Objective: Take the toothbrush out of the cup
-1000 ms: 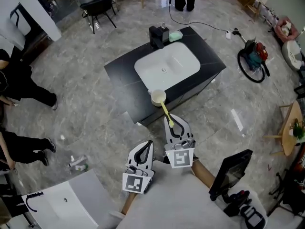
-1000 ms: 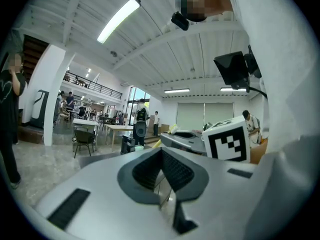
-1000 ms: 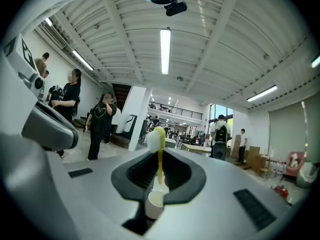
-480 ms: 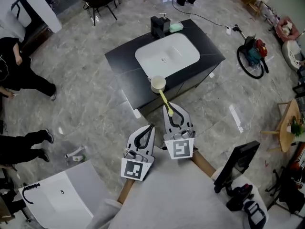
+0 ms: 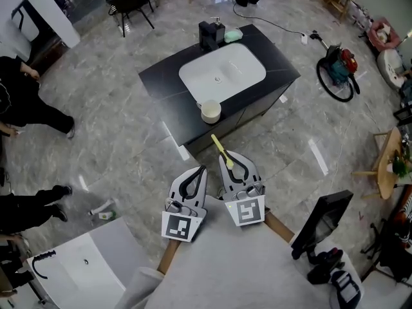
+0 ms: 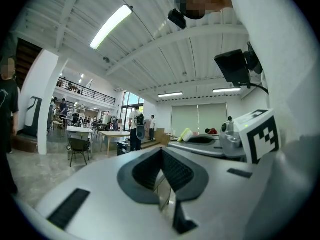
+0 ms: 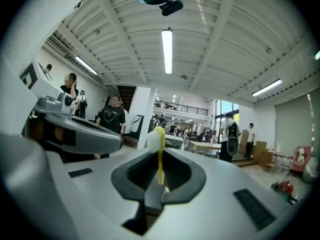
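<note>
In the head view a cream cup (image 5: 211,111) stands on the near edge of the black counter (image 5: 161,85), beside the white sink (image 5: 222,73). The yellow toothbrush (image 5: 219,145) is clear of the cup and hangs over the floor, slanting toward it. My right gripper (image 5: 226,157) is shut on its handle. In the right gripper view the toothbrush (image 7: 159,156) stands up between the pads of the right gripper (image 7: 160,180), white bristle head on top. My left gripper (image 5: 203,170) is beside it, shut and holding nothing; the left gripper (image 6: 161,155) shows its pads meeting.
A black dispenser (image 5: 209,35) and a green item (image 5: 233,35) sit at the counter's far end. People stand at the left (image 5: 26,105). A white sink unit (image 5: 84,266) is at the lower left, a bottle (image 5: 103,211) lies on the floor, and a black screen (image 5: 320,223) is at the right.
The right gripper has drawn back toward me with the toothbrush, whose tip has come out of the cup. The left gripper has stayed about where it was.
</note>
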